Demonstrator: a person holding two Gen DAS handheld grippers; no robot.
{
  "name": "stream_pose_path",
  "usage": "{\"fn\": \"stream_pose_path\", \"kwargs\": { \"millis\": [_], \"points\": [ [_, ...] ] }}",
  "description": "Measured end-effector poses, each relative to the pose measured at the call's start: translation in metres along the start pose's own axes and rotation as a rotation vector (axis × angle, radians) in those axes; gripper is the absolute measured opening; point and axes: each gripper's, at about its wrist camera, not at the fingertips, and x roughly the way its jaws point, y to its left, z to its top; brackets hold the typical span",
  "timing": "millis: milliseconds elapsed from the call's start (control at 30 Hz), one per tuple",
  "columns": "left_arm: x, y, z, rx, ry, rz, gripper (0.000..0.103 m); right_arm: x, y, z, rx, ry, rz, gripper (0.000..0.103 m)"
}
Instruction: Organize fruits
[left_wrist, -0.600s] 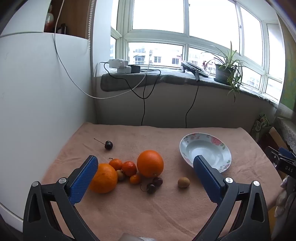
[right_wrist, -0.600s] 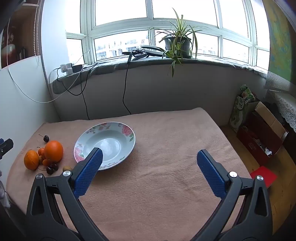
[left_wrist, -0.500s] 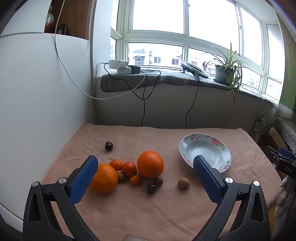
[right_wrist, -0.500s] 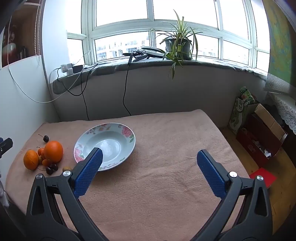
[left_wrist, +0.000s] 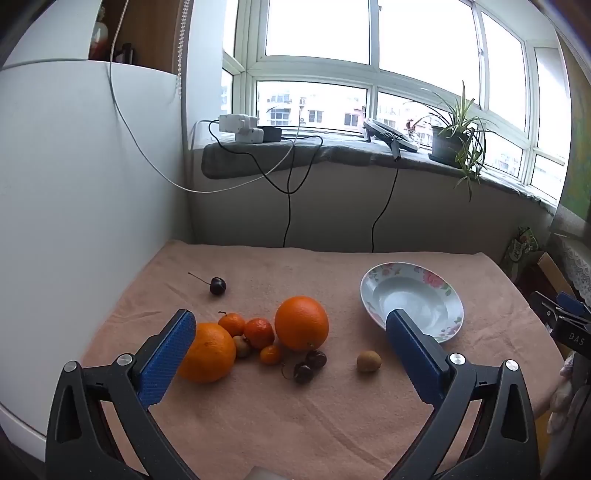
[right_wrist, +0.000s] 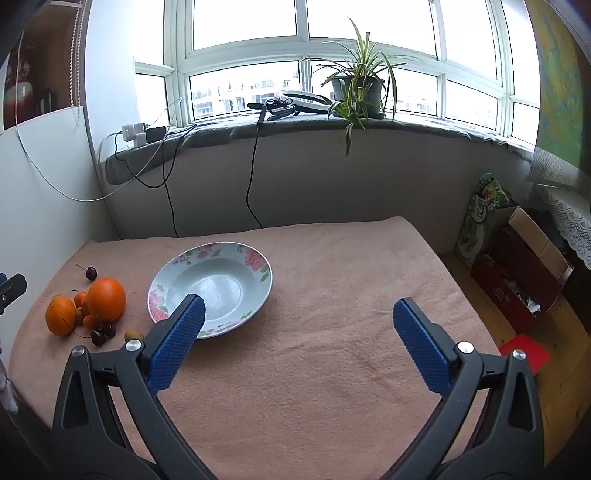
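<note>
Left claw (left_wrist: 291, 345) view drifts slightly: fruit cluster (left_wrist: 258, 336) and plate (left_wrist: 448, 295) sit marginally lower in frame. Right claw (right_wrist: 299, 332) view likewise.

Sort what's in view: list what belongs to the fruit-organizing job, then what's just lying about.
Part of the job:
two large oranges
small tangerines
cherries, plus a lone cherry
small brown fruit
flowered plate, nothing in it
left gripper and right gripper, both open

Just lying about:
potted plant
chargers and cables
cardboard box
</note>
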Motion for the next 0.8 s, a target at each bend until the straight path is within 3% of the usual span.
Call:
{"fn": "stream_pose_path", "kwargs": {
  "millis": [800],
  "points": [
    [0.0031,-0.0029,-0.0001,-0.004,0.005,-0.012,0.102,0.0037,0.0017,-0.0017,0.004,0.017,0.001,0.103]
  ]
}}
